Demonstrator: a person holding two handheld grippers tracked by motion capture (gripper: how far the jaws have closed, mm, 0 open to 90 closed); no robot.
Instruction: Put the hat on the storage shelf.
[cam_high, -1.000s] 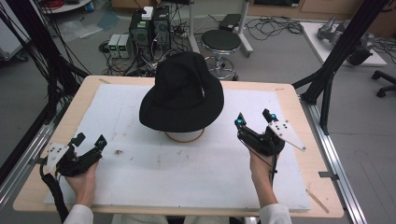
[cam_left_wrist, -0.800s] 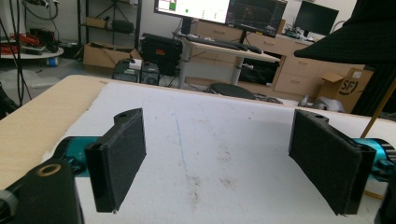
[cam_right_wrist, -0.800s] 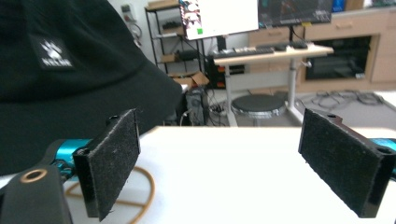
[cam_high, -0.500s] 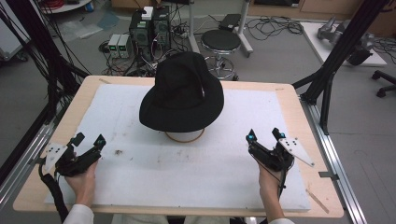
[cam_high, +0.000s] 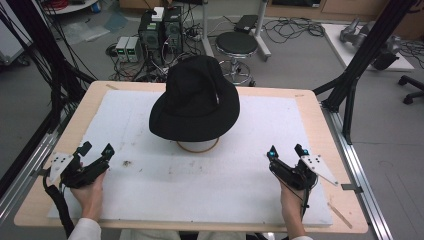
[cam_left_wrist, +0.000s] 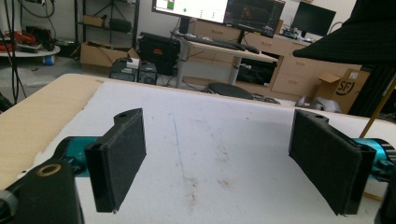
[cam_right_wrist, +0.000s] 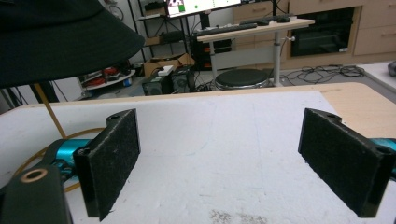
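Note:
A black wide-brimmed hat (cam_high: 196, 100) sits raised on a thin wire stand with a ring base (cam_high: 198, 146) at the middle of the white mat (cam_high: 210, 180). My left gripper (cam_high: 96, 149) rests low at the mat's front left, open, nothing between its pads. At the front right my right gripper (cam_high: 286, 151) is held by a hand, also open and empty. The hat's brim (cam_left_wrist: 359, 42) shows at the upper right of the left gripper view and the hat's brim (cam_right_wrist: 60, 37) at the upper left of the right gripper view, with the stand's slanted rod (cam_right_wrist: 46, 109) below it.
The mat lies on a wooden table (cam_high: 320, 107) with metal rails along both sides. Black frame posts (cam_high: 357, 65) rise at the table's right and left. Beyond the far edge stand a stool (cam_high: 236, 45), computer cases and cables on the floor.
My right gripper has drawn back from beside the hat toward the front right of the mat. My left gripper has slid slightly nearer the front left corner. The hat has not moved.

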